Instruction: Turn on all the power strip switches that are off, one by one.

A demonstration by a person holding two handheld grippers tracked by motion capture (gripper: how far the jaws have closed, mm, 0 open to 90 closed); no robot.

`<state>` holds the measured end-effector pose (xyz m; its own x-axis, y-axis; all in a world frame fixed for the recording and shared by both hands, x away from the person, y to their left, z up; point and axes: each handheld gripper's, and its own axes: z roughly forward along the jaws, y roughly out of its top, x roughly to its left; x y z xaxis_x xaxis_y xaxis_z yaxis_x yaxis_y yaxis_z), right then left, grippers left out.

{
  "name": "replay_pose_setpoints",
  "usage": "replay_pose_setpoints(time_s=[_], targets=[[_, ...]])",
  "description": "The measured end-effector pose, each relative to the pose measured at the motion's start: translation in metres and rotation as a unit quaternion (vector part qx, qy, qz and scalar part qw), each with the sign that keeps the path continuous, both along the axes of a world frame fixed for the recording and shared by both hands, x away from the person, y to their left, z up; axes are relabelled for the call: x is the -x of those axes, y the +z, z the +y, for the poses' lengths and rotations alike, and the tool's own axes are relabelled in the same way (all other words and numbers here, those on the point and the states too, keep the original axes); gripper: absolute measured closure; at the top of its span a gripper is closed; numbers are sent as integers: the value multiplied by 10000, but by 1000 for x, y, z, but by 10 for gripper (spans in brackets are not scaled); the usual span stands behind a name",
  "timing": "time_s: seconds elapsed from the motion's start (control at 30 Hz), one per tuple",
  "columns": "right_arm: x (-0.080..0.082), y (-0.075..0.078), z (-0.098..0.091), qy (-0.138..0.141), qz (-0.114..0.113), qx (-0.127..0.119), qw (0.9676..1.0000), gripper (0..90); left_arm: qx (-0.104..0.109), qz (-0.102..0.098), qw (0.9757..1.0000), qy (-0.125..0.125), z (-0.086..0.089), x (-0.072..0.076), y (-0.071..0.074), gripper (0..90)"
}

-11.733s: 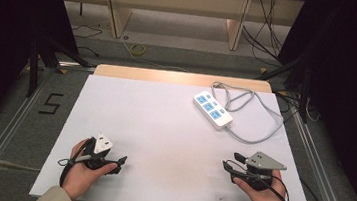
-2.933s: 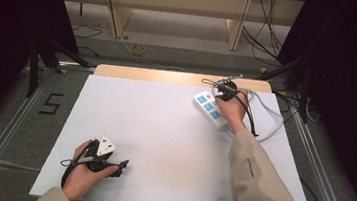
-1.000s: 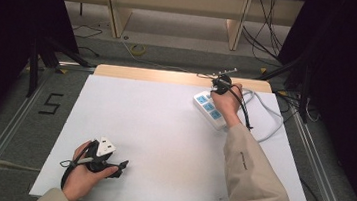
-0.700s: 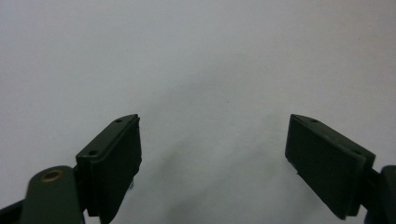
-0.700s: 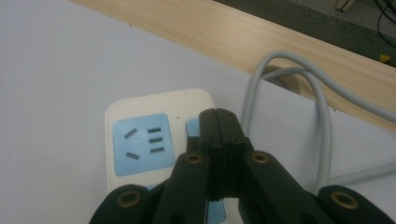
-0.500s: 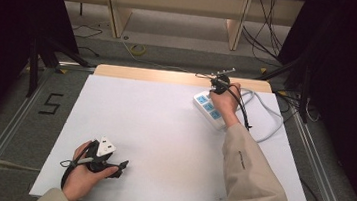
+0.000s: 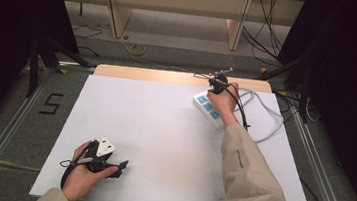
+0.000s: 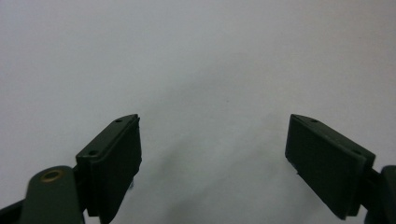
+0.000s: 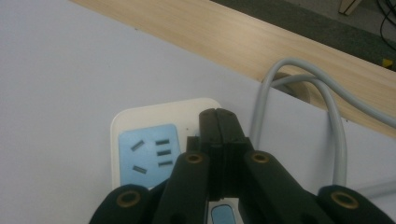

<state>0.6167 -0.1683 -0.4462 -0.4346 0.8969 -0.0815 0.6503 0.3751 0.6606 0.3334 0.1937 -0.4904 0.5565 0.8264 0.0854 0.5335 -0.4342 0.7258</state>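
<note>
- Nearest the person, the left gripper rests low on the white table at its near left corner, where it lay through all the earlier frames; in the left gripper view its jaws stand wide apart with nothing between them, only bare surface ahead.
- Farther out, the right arm in its beige sleeve has stretched from the near right corner to the far right part of the table over the last seconds, and in the last half second it has barely shifted.
- At the far end, the right gripper has its jaws pressed flat together, holding nothing, their tips down on the top face of the power strip near its end, beside the first blue socket panel. That likely means the step in hand is pressing a switch on the strip, though the button itself is hidden under the jaws.
- The power strip is white with blue socket faces, lying flat and slanted near the far right edge; it appears not to have moved.
- Beyond it, its grey cord loops toward the wooden strip at the far edge.
</note>
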Motion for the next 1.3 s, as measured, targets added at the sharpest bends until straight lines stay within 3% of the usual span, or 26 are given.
replay_pose_setpoints(time_s=[1.3], targets=[[-4, -5, 2, -57, 109, 75, 9999, 900, 3, 2, 10000, -8, 0, 0, 0, 183]])
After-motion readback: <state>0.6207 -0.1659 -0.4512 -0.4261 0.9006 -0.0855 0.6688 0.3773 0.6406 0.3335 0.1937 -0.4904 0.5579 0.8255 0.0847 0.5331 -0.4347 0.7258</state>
